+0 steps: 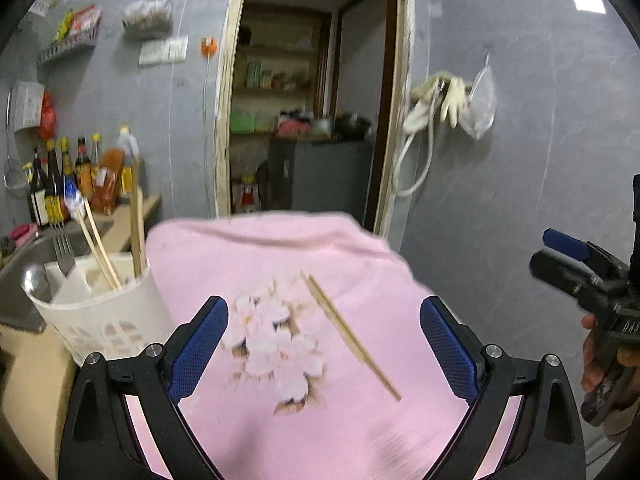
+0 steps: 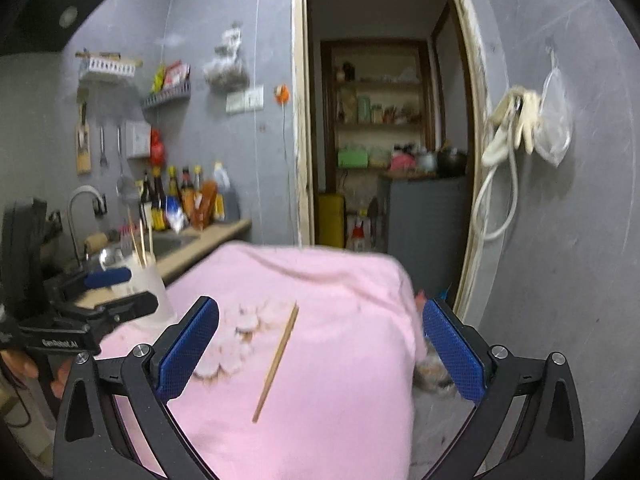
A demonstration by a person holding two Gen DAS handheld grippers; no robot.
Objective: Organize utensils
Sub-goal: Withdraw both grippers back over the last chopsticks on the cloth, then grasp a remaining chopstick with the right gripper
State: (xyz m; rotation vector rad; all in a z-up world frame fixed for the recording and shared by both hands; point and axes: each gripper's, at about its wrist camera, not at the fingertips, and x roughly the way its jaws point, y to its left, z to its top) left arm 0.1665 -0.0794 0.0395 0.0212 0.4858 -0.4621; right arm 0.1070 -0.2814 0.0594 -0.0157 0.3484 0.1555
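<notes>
- Both sets of jaws are spread wide with nothing between the pads: left gripper (image 1: 324, 350), right gripper (image 2: 320, 352).
- One pair of chopsticks (image 1: 349, 334) is seen lying side by side on the pink cloth (image 1: 360, 420), well apart from the white utensil holder (image 1: 96, 320) at the cloth's left edge.
- Pick advice: the sticks should be pinched together near mid-length, pads set across them, so neither rolls away on the soft cloth.
- Insertion is best done tips-down into a free compartment.
- Already counted in the holder: one fork (image 1: 64, 246), one spoon (image 1: 35, 280), one chopstick pair (image 1: 98, 248), one flat wooden utensil (image 1: 137, 232).
</notes>
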